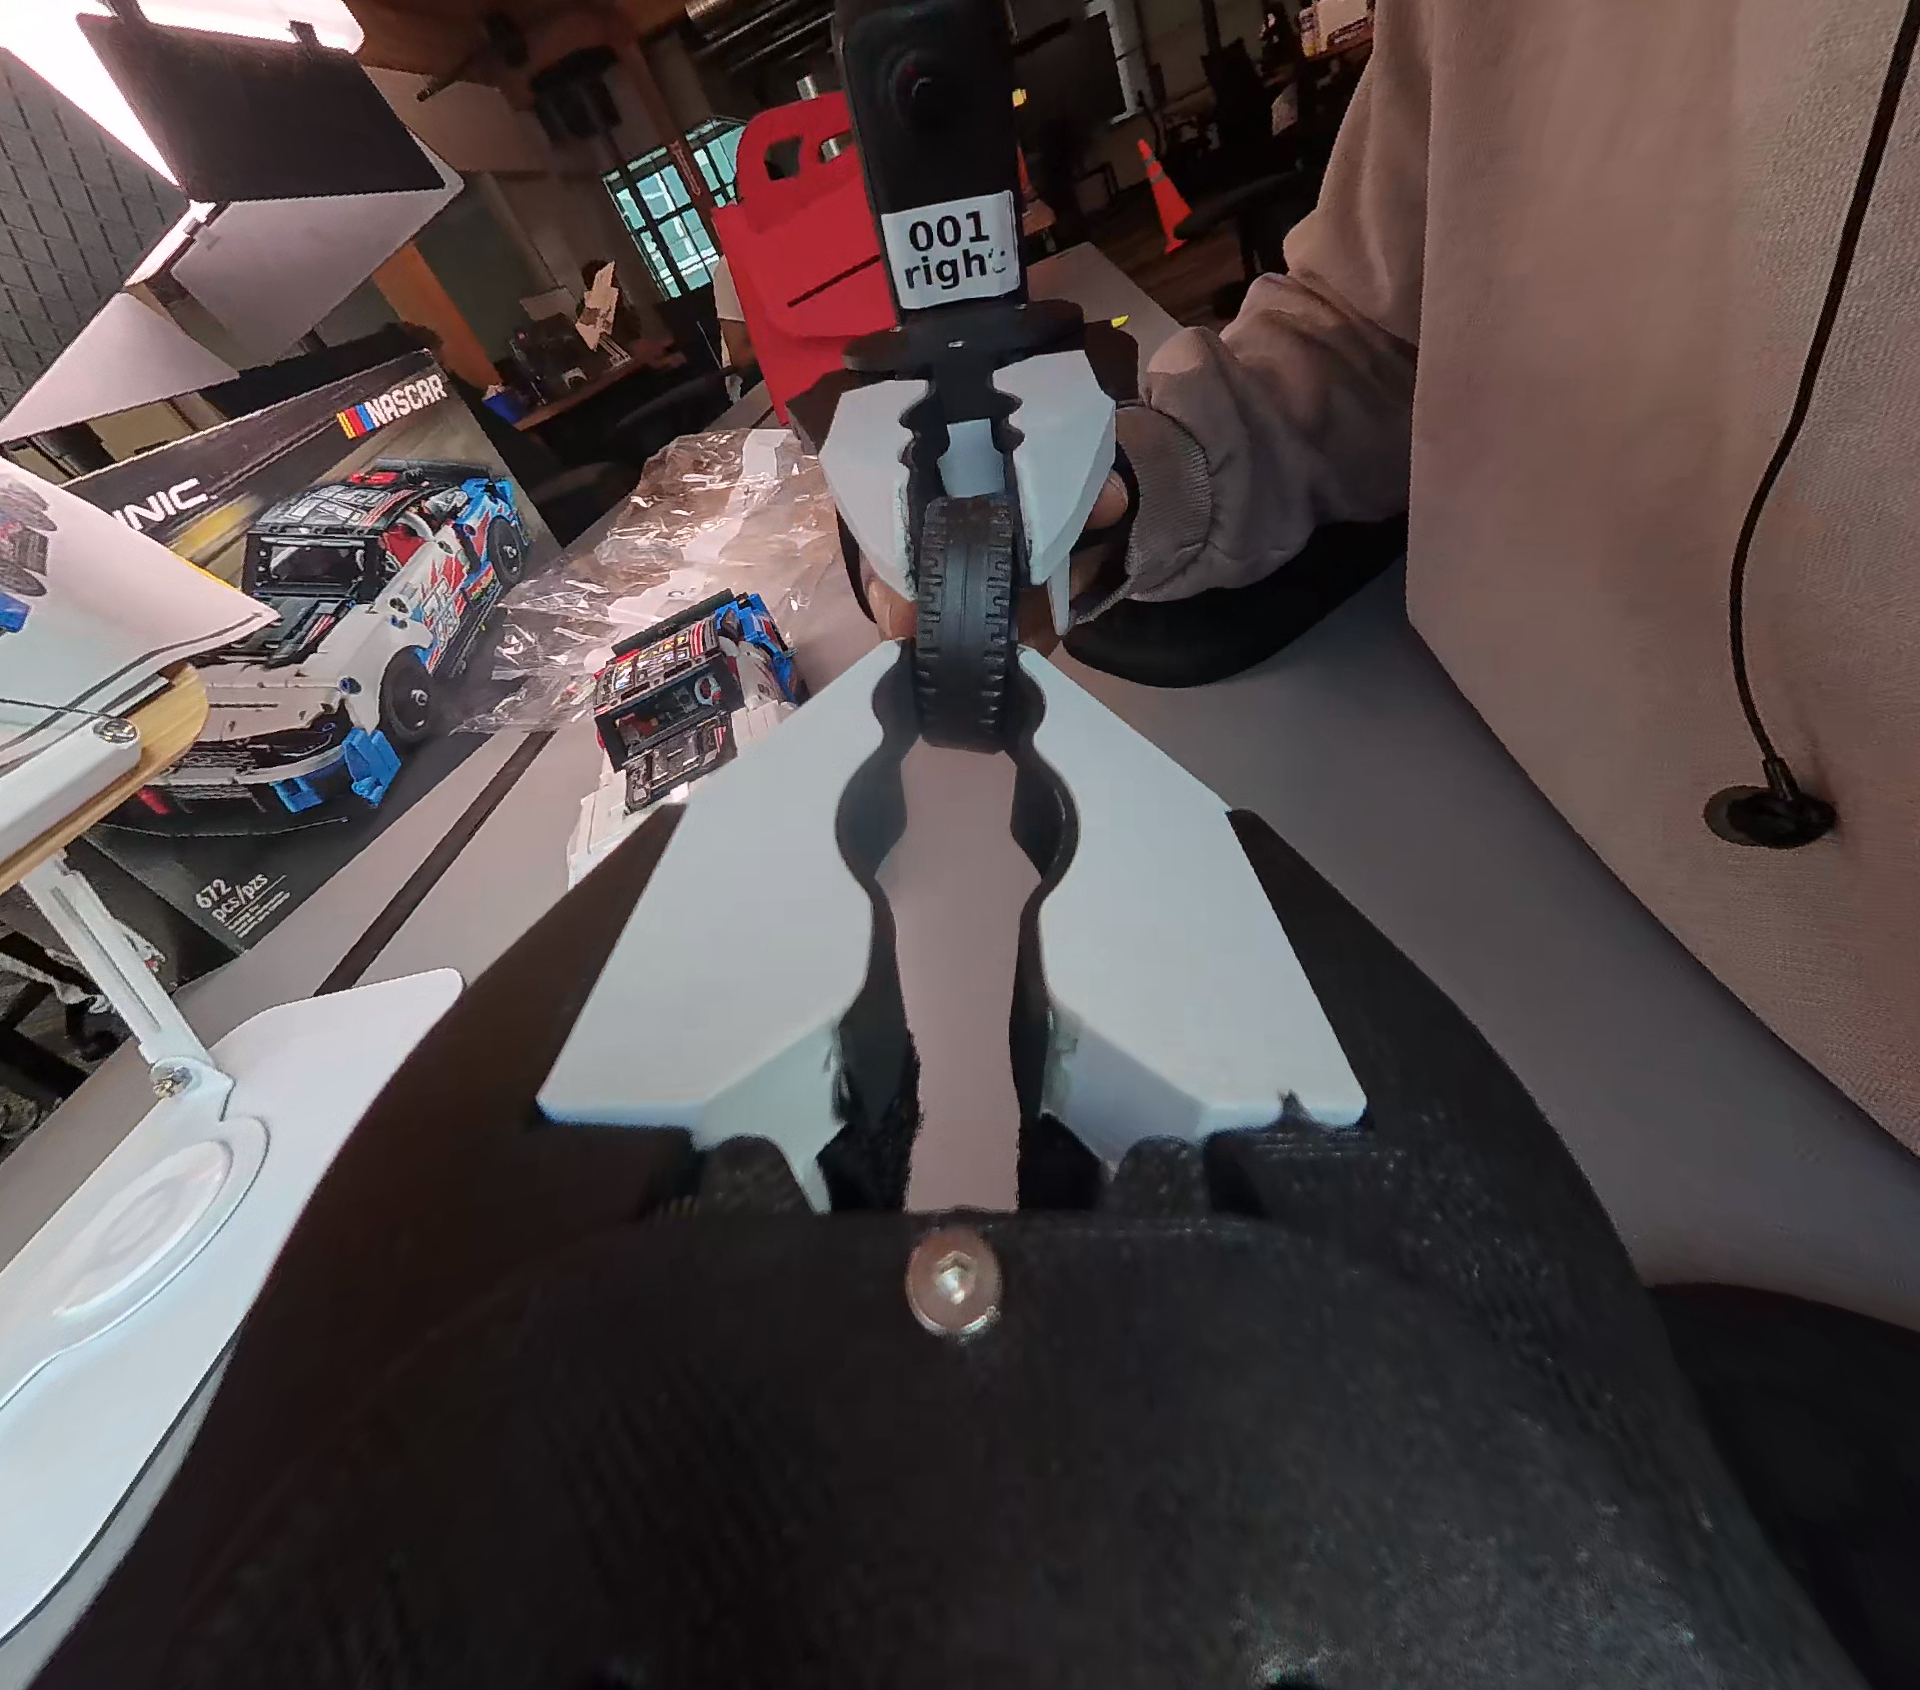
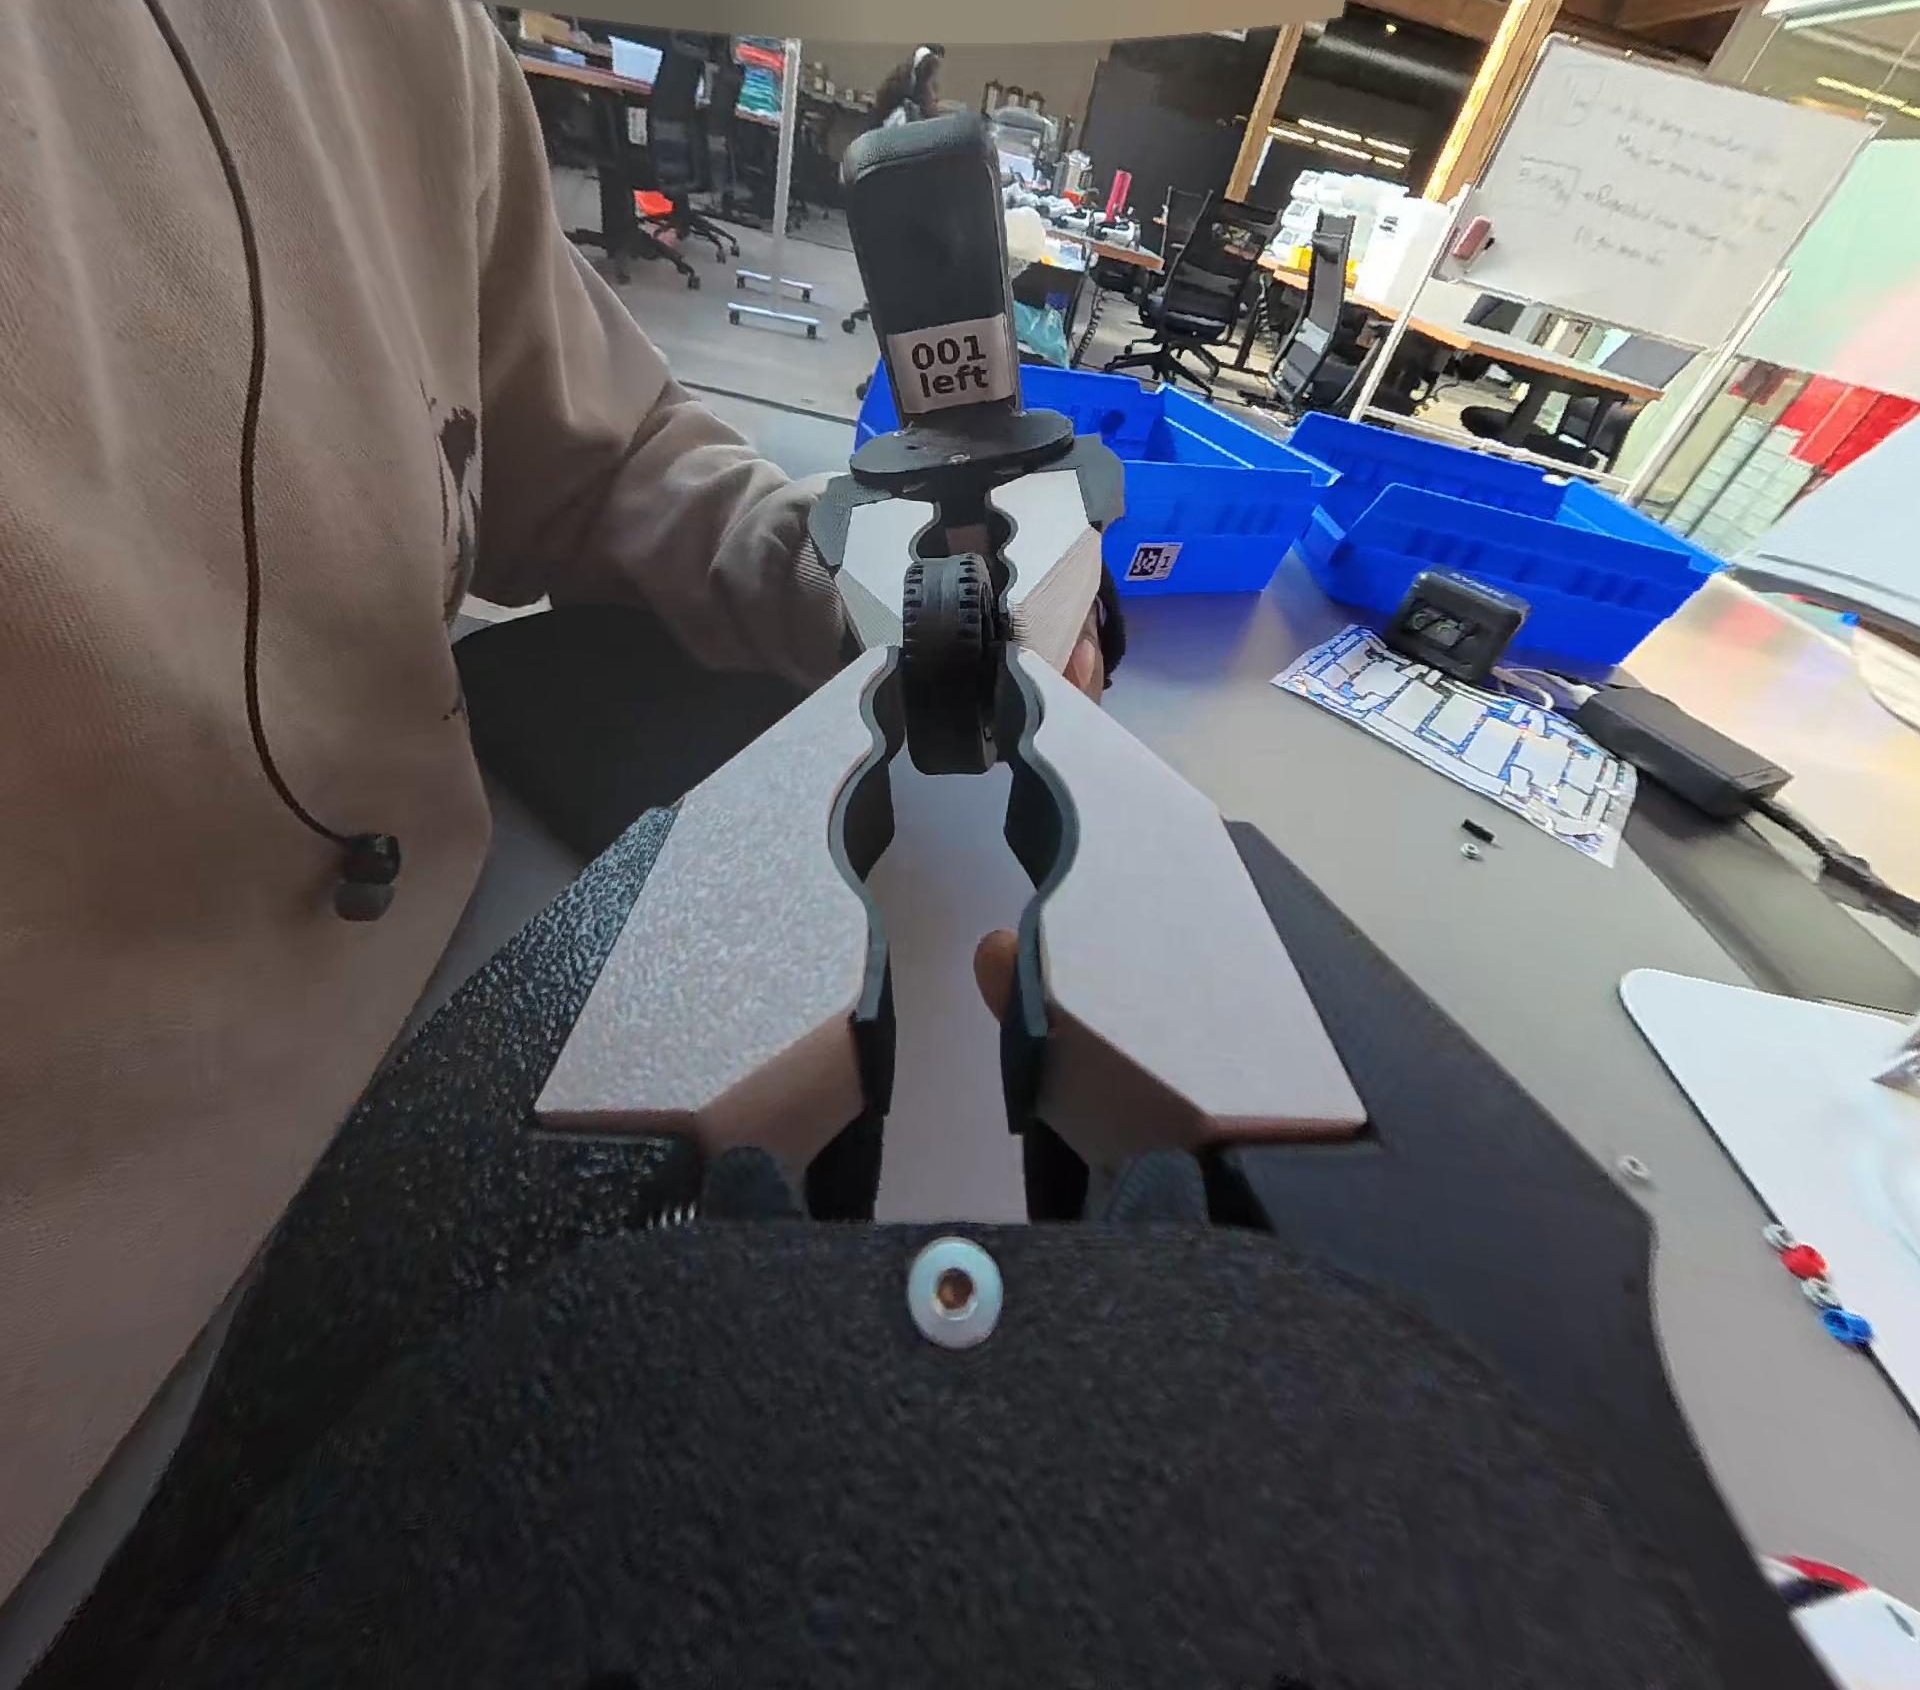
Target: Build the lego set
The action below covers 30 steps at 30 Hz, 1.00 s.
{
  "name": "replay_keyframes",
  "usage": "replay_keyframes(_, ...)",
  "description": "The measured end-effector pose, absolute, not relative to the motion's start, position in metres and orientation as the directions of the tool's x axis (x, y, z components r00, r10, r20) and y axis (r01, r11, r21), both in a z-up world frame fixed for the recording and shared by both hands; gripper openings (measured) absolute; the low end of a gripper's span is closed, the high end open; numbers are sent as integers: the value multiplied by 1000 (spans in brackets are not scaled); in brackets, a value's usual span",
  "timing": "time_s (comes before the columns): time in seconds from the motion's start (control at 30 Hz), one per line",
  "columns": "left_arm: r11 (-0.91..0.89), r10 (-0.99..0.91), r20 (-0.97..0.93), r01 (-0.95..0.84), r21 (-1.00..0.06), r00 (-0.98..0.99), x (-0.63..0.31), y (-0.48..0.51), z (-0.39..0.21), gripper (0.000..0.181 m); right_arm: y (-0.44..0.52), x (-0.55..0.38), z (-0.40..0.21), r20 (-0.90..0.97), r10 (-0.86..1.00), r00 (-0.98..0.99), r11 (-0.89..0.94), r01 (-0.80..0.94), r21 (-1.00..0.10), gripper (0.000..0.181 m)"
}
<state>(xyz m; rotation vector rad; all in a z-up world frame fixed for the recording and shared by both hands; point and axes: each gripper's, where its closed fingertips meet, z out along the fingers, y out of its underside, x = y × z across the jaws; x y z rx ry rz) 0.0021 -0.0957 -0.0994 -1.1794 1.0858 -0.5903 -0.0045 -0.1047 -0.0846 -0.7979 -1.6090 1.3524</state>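
My left gripper (image 1: 966,695) and right gripper (image 2: 951,705) meet tip to tip above the tabletop (image 1: 1299,788), both closed on one black wheel (image 1: 966,622), tread edge-on between them, equally near each.

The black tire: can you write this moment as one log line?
step: wheel assembly | left gripper: shut on black tire | right gripper: shut on tire | partly built car: on table

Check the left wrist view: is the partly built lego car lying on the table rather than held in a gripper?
Yes: the partly built car sits on the table by clear plastic wrap, while both grippers meet on a black tire.
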Motion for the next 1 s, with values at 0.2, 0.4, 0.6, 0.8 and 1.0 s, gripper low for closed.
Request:
replay_keyframes(0.2,291,-904,-292,-51,-955,313,9,-110,-95,14,-118,2,-78,-29,814,-581,-48,-18,-999,11)
replay_keyframes(0.4,76,-984,-43,189,-979,175,16,-121,-83,16,-121,11,-65,-427,456,-781,-566,116,-816,10)
replay_keyframes(0.6,-229,-940,304,373,-899,156,-5,-89,-82,14,-83,-12,-66,-515,550,-658,-656,42,-754,13)
replay_keyframes(0.8,-266,-892,381,399,-878,243,-16,-68,-90,14,-74,-25,-84,-268,874,-405,-299,-14,-954,24)
replay_keyframes(1.0,-300,-837,433,382,-874,333,-20,-54,-99,14,-57,-29,-92,-226,935,-274,-235,-1,-972,12)
